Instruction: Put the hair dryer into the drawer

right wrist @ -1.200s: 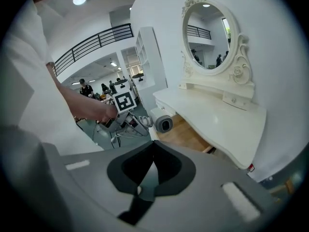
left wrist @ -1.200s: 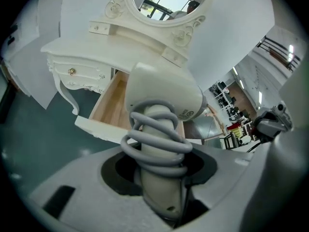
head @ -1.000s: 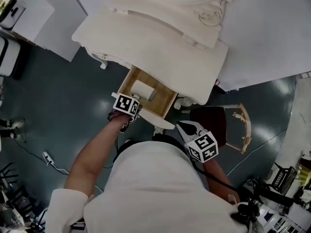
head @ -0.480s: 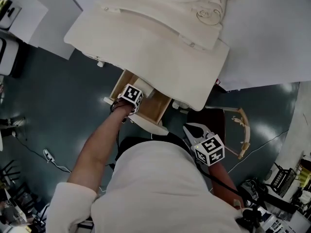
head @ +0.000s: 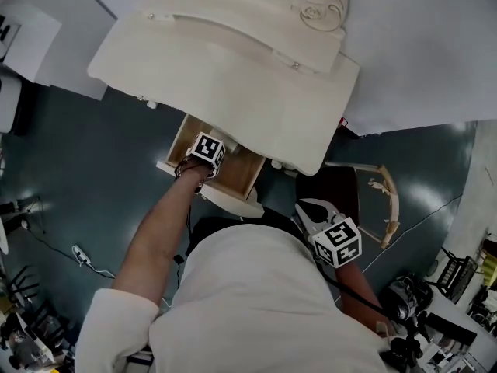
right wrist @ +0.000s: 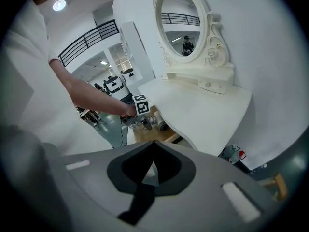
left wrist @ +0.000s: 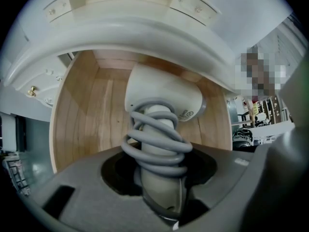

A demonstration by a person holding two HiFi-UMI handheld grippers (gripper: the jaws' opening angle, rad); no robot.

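Note:
A white hair dryer [left wrist: 161,98], its grey cord wound round the handle, hangs nose-down over the wooden floor of the open drawer [left wrist: 77,110]. My left gripper [left wrist: 161,170] is shut on the handle. In the head view the left gripper [head: 206,160] sits inside the drawer [head: 178,140], under the front edge of the white dressing table [head: 233,68], and its marker cube hides most of the hair dryer. My right gripper [head: 309,208] hovers near my body to the right of the drawer, its jaws together and holding nothing. It [right wrist: 154,144] points toward the table.
An oval mirror [right wrist: 181,18] stands on the table top against a white wall. A wooden chair frame [head: 388,200] stands on the dark floor at the right. Cables [head: 78,253] lie on the floor at the left. Small bottles [right wrist: 234,153] stand under the table's right end.
My left gripper has sunk from the drawer's front edge down into the drawer with the hair dryer. My right gripper has drifted slightly right.

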